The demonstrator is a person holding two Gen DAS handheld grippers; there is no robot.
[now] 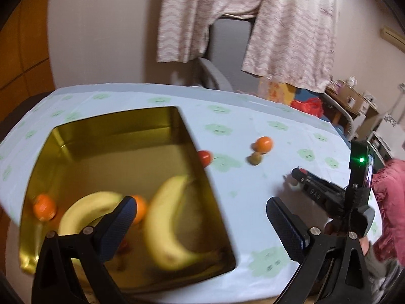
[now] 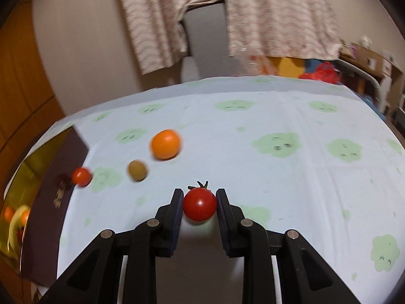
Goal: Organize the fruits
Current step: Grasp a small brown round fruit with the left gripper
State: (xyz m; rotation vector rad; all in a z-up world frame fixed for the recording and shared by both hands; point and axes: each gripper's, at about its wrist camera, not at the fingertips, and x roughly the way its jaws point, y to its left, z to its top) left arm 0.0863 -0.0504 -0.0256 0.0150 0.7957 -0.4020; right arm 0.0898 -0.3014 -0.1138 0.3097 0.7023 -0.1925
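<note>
1. Tomato [image 2: 199,204] sits clamped between my right gripper [image 2: 199,202] fingers, above the cloth [image 2: 278,177].
2. Left gripper [image 1: 200,217] hangs wide and empty over the tin [image 1: 114,126].
3. Next, I judge: carry it left, release among the bananas [image 1: 164,215].

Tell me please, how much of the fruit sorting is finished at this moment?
Done: two bananas and two oranges lie in the gold box. In hand: the right tongs grip a red tomato; the left tongs are open. Left on the tablecloth: an orange, a brownish fruit, a small tomato.
</note>
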